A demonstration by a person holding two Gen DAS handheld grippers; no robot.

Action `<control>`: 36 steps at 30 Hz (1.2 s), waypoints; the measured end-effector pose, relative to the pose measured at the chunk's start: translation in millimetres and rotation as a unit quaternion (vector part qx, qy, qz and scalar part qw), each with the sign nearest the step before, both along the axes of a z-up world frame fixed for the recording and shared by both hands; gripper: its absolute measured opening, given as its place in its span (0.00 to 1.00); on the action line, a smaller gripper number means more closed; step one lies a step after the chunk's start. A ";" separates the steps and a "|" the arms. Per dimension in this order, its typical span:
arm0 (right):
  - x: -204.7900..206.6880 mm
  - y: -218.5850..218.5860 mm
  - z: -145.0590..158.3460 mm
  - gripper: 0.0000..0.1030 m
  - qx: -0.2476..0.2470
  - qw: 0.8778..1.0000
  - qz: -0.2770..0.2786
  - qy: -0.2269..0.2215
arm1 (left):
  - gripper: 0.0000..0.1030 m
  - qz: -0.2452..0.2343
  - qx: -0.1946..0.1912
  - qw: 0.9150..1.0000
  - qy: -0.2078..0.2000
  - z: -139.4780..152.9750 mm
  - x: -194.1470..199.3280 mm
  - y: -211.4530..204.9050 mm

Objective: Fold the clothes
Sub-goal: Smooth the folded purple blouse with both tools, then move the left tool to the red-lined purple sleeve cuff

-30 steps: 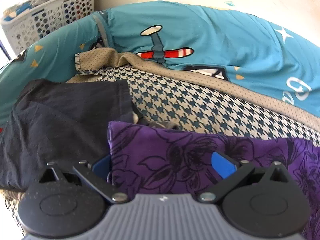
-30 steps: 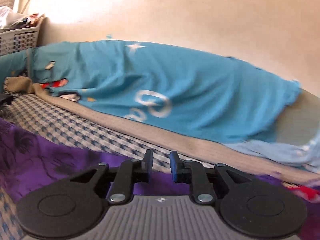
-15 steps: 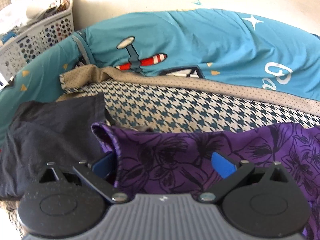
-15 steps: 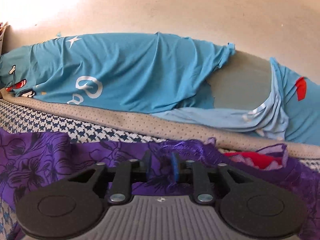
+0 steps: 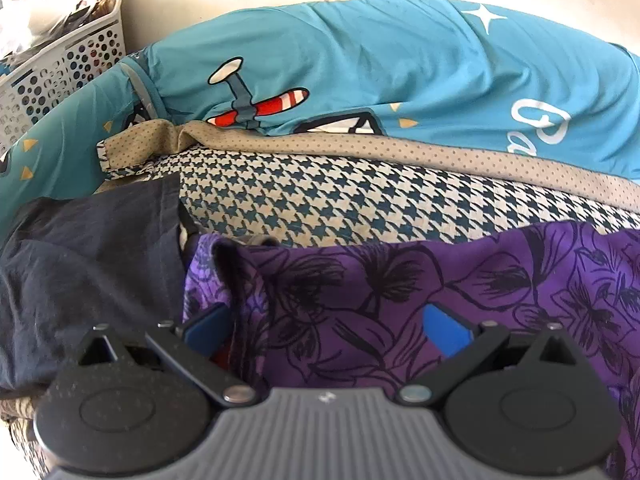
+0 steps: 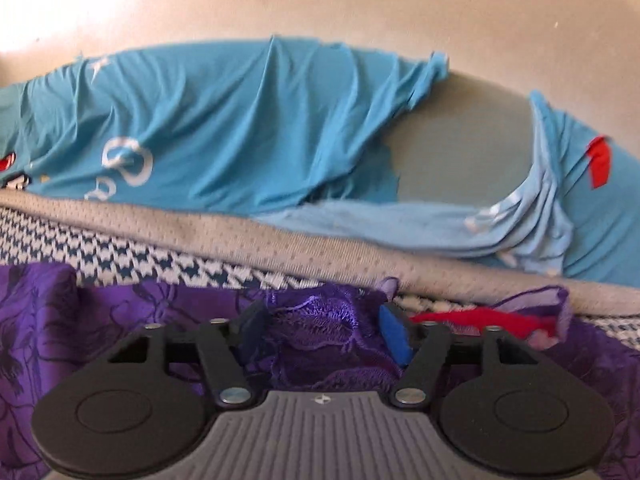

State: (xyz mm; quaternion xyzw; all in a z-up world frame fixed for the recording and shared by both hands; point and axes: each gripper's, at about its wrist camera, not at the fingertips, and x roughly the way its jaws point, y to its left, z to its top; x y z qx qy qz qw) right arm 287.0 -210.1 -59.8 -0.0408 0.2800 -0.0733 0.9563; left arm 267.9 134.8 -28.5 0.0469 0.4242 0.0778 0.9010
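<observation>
A purple garment [image 5: 400,280] with black flower outlines lies on the houndstooth bed cover [image 5: 340,200]. My left gripper [image 5: 326,326] is open low over its left end, and the cloth spreads between the two blue pads. The garment's left edge folds up beside the left pad [image 5: 208,324]. In the right wrist view my right gripper [image 6: 322,334] is open around the purple garment's embroidered edge [image 6: 324,328], which bunches between the fingers. A red cloth [image 6: 480,318] peeks out just right of the right finger.
A dark navy garment [image 5: 80,260] lies left of the purple one. Behind runs a teal sheet [image 5: 360,60] with an aeroplane print, over a grey dotted cloth [image 5: 360,148]. A white perforated basket [image 5: 52,76] stands far left. A wall [image 6: 320,0] is close behind.
My right gripper was shut in both earlier frames and now stands open. It swung right along the purple garment to its embroidered end. The left gripper stayed open and shifted slightly.
</observation>
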 end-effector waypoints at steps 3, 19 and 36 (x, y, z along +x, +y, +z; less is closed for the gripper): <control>4.0 -1.8 -6.4 0.21 0.007 1.000 0.003 0.007 | 1.00 -0.008 0.000 1.000 0.010 -5.0 1.1 -4.3; 18.9 0.1 -15.6 0.10 -0.004 0.998 -0.057 -0.025 | 1.00 -0.014 0.046 0.998 0.051 -32.9 14.2 -22.8; -62.7 13.6 15.2 0.38 0.041 0.998 -0.036 -0.043 | 1.00 0.040 0.049 0.998 0.019 -25.1 19.5 -6.4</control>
